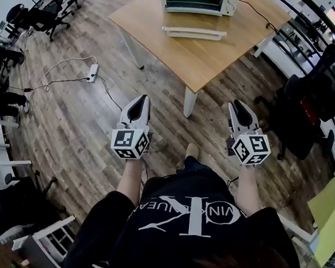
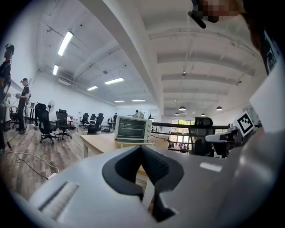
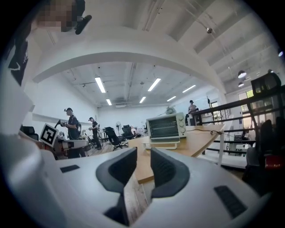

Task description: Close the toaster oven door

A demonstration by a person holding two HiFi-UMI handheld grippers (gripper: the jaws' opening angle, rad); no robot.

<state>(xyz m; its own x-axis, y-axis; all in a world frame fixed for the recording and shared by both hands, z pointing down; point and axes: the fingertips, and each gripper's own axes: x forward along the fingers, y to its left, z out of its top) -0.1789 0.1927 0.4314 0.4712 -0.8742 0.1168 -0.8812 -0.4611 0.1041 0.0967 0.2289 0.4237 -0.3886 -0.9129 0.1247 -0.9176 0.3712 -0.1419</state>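
A white toaster oven stands at the far end of a wooden table, its door folded down flat in front of it. Both grippers hang well short of the table, over the floor. My left gripper has its jaws pressed together with nothing in them. My right gripper shows a narrow gap between its jaws, also with nothing held. The left gripper view has the toaster oven far beyond my left gripper. In the right gripper view the toaster oven and its lowered door sit far past my right gripper.
A power strip with cables lies on the wood floor at left. Black office chairs stand at upper left and a dark chair at right. A white table leg stands between the grippers. Two people stand in the background.
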